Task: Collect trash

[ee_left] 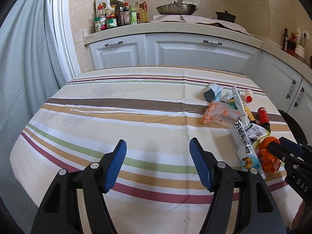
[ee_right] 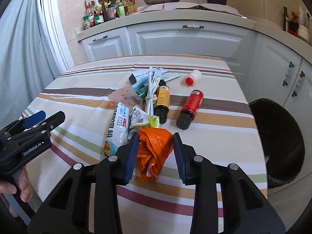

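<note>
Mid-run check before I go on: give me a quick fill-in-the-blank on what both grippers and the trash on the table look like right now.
1. The right gripper has its fingers on either side of a crumpled plastic bag whose colour is ____.
2. The left gripper is open and holds ____.
3. The red-labelled bottle is lying on the striped ____.
4. Past the table's right edge stands a bin lined in ____.

Missing words: orange; nothing; tablecloth; black
</note>
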`<state>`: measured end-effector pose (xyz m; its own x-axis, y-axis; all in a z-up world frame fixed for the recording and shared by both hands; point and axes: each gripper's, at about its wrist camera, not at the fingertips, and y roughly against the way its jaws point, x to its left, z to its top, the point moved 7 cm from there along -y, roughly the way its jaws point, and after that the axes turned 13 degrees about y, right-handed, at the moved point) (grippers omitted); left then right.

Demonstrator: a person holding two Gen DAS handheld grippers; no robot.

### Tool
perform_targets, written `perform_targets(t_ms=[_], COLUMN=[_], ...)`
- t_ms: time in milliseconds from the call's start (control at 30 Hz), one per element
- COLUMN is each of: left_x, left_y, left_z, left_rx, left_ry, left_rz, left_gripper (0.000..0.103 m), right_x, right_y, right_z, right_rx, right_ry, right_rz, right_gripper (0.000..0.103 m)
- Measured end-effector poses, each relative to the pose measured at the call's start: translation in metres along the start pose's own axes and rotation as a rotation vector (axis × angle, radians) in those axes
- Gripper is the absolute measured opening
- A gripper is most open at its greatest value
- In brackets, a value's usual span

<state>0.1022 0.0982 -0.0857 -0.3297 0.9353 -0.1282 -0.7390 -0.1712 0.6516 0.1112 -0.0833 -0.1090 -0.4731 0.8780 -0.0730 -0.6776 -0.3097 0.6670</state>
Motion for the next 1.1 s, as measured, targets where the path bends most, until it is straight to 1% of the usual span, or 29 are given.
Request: perform_targets(t_ms=[33, 233, 367, 400, 433, 467, 500, 667, 933, 1100], left_x=[-0.002, -0.022, -0.033, -0.034, -0.035, -0.035, -0.035, -0.021, 0.004, 0.008], left_y=[0.001, 0.006, 0.008, 0.008, 0.009, 0.009, 0.01, 0.008, -0.002, -0.007], left_z=[0.0, -0.005, -0.007, -0.007, -0.007, -0.007, -0.007, -0.002, -0.001, -0.003], left_rx=[0.0, 0.009, 0.005, 0.004, 0.003, 0.001, 0.0, -0.009, 0.004, 0.02], left_ry=[-0.004, -0.029, -0.045, -0.044, -0.045, -0.045, -0.045, -0.023, 0.022, 0.033], left_rz=[-0.003, -0.041, -0.044, -0.043, -0.04, -0.036, -0.033, 0.0, 0.039, 0.036], left_gripper=[0.066, 0.066, 0.066, 0.066, 0.066, 0.066, 0.066, 0.066, 0.066, 0.066], right_x=[-0.002, -0.023, -0.03, -0.031, -0.032, -0.033, -0.034, -0.029, -0.015, -0.013], right_y=[0.003, 0.012, 0.01, 0.011, 0.012, 0.013, 0.015, 0.011, -0.011, -0.024], right_z=[-0.001, -0.009, -0.015, -0.016, -0.015, -0.015, -0.014, -0.007, -0.001, -0.004], right_rx=[-0.002, -0.004, 0.01, 0.006, -0.001, -0.007, -0.019, -0.024, 0.033, 0.08], right_ry=[0.002, -0.027, -0.065, -0.072, -0.08, -0.084, -0.093, -0.079, -0.03, -0.012], right_rz=[-0.008, -0.039, -0.01, -0.008, -0.008, -0.011, -0.017, -0.007, -0.01, -0.023], right_gripper=[0.024, 0.014, 0.016, 0.02, 0.034, 0.041, 0.051, 0.058, 0.059, 0.059])
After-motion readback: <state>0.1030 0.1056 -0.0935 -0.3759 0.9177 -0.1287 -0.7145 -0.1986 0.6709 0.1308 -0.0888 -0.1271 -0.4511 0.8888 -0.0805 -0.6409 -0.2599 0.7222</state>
